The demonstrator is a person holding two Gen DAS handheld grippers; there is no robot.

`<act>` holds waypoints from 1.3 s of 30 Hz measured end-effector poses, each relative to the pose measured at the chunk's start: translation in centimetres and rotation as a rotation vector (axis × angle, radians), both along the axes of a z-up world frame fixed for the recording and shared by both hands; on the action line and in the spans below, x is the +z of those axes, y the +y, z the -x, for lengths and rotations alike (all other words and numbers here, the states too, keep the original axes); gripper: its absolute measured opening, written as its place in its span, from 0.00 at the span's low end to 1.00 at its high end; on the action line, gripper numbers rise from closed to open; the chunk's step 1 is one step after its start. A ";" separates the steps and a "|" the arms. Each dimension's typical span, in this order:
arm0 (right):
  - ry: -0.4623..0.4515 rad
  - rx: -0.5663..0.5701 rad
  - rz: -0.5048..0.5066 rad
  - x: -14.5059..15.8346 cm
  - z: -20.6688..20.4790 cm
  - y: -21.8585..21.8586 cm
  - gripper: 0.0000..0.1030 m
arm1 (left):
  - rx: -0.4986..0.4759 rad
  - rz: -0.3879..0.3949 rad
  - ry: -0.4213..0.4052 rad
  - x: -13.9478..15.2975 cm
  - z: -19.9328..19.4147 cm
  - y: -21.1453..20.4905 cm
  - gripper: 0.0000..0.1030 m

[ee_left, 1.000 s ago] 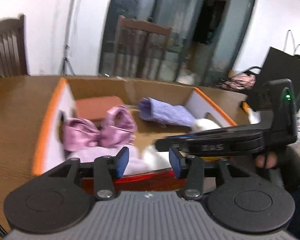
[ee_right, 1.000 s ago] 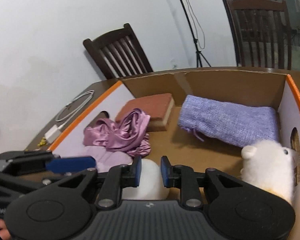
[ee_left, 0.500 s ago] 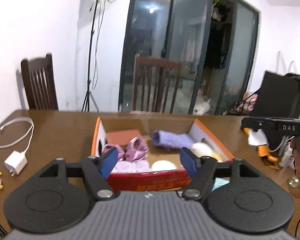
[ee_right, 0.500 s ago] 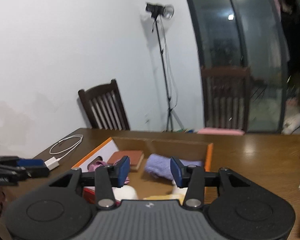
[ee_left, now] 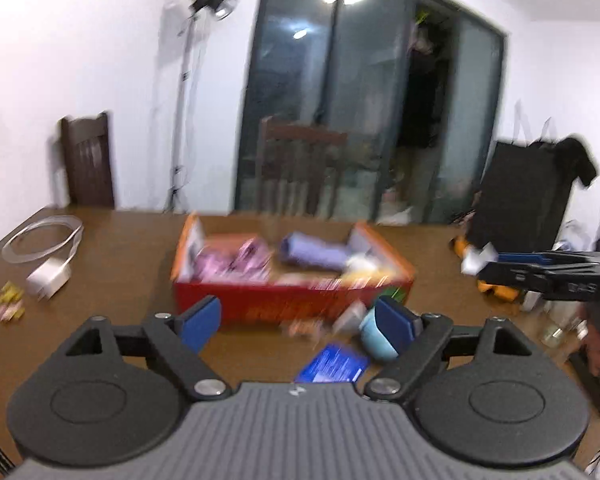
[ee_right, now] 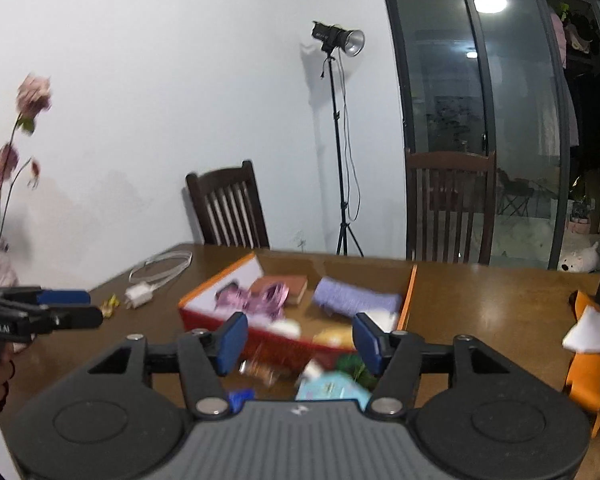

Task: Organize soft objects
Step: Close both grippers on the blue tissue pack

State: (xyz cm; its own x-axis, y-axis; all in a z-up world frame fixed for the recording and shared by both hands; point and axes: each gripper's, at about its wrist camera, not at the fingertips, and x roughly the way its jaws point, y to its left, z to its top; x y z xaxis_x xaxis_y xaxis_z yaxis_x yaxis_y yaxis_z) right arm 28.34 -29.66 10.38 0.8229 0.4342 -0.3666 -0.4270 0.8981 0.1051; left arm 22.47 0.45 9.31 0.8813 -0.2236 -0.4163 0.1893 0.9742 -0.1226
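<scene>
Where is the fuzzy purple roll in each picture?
Left wrist view: the purple roll lies at the back of the box, right of middle, just above centre.
Right wrist view: the same roll lies at the back right of the box, a little below centre.
Shared landmark: the white charger on the table, left of the box.

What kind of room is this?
Probably a dining room at home: a wooden table, wooden chairs and glass sliding doors. The studio light suggests filming.
</scene>
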 end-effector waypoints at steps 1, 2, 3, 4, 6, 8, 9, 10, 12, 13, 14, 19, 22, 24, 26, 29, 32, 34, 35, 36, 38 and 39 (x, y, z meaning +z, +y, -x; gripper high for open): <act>0.011 -0.008 0.019 -1.1 0.9 0.2 0.58 | 0.027 -0.011 0.027 -1.0 0.7 0.0 0.84; 0.019 -0.011 0.036 -2.0 1.8 0.5 0.58 | 0.044 -0.013 0.046 -1.6 1.4 0.1 0.84; 0.032 -0.019 0.054 -3.2 2.7 0.7 0.58 | 0.050 -0.003 0.062 -2.5 2.5 0.2 0.84; 0.043 -0.025 0.065 -4.0 3.5 0.8 0.58 | 0.044 0.011 0.079 -3.3 3.4 0.2 0.84; 0.074 -0.025 0.068 -5.9 5.2 0.9 0.58 | 0.027 0.040 0.123 -5.1 4.6 0.4 0.84; 0.126 -0.020 0.028 -7.6 6.0 0.6 0.58 | 0.023 0.065 0.166 -6.5 4.7 0.6 0.84; 0.147 -0.024 0.005 -8.2 5.9 0.6 0.58 | 0.024 0.077 0.186 -6.8 4.3 0.7 0.83; 0.157 -0.024 -0.007 -8.5 5.6 0.8 0.58 | 0.028 0.089 0.201 -7.1 3.7 0.7 0.82; 0.159 -0.023 0.016 -8.8 4.9 1.4 0.58 | 0.017 0.111 0.209 -7.4 2.8 0.5 0.81; 0.152 -0.022 0.022 -8.8 4.5 1.8 0.58 | 0.005 0.125 0.201 -7.5 2.4 0.3 0.80; 0.146 -0.014 0.014 -8.7 3.9 2.1 0.58 | -0.009 0.137 0.193 -7.5 1.8 0.0 0.79; 0.158 0.020 -0.016 -9.3 -0.1 4.3 0.46 | -0.067 0.195 0.221 -8.4 -2.0 -1.5 0.58; 0.182 0.031 -0.021 -9.9 -2.9 5.8 0.41 | -0.079 0.230 0.254 -9.4 -4.6 -2.0 0.50; 0.199 0.042 -0.047 -10.3 -4.5 6.4 0.40 | -0.078 0.247 0.274 -10.0 -6.1 -2.1 0.46; 0.213 0.046 -0.070 -10.7 -6.0 6.9 0.39 | -0.078 0.266 0.289 -10.4 -7.1 -1.9 0.41; 0.241 0.061 -0.093 -11.7 -7.8 7.3 0.38 | -0.091 0.294 0.304 -11.1 -8.4 -1.1 0.33; 0.292 0.093 -0.106 -11.9 -7.6 7.6 0.33 | -0.055 0.317 0.311 -11.7 -8.8 0.3 0.32; 0.304 0.132 -0.134 -11.5 -6.4 7.4 0.33 | -0.040 0.350 0.311 -11.9 -8.9 1.5 0.32; 0.308 0.140 -0.156 -11.4 -6.0 7.2 0.33 | -0.034 0.359 0.311 -11.9 -8.9 1.8 0.32; 0.314 0.144 -0.174 -11.4 -5.6 7.0 0.32 | -0.030 0.366 0.310 -11.9 -8.8 2.1 0.32; 0.307 0.133 -0.200 -11.2 -5.4 6.8 0.32 | -0.043 0.378 0.304 -11.8 -8.9 2.2 0.32; 0.305 0.117 -0.208 -11.3 -5.5 6.7 0.32 | -0.058 0.391 0.303 -11.7 -8.9 2.2 0.34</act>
State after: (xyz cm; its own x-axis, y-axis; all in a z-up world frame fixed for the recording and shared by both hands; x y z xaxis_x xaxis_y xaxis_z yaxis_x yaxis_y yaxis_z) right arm 33.88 -22.98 -0.90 0.6304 0.6091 -0.4812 -0.4462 0.7916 0.4175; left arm 31.36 2.62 -2.41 0.7154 -0.4590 -0.5268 0.1411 0.8334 -0.5344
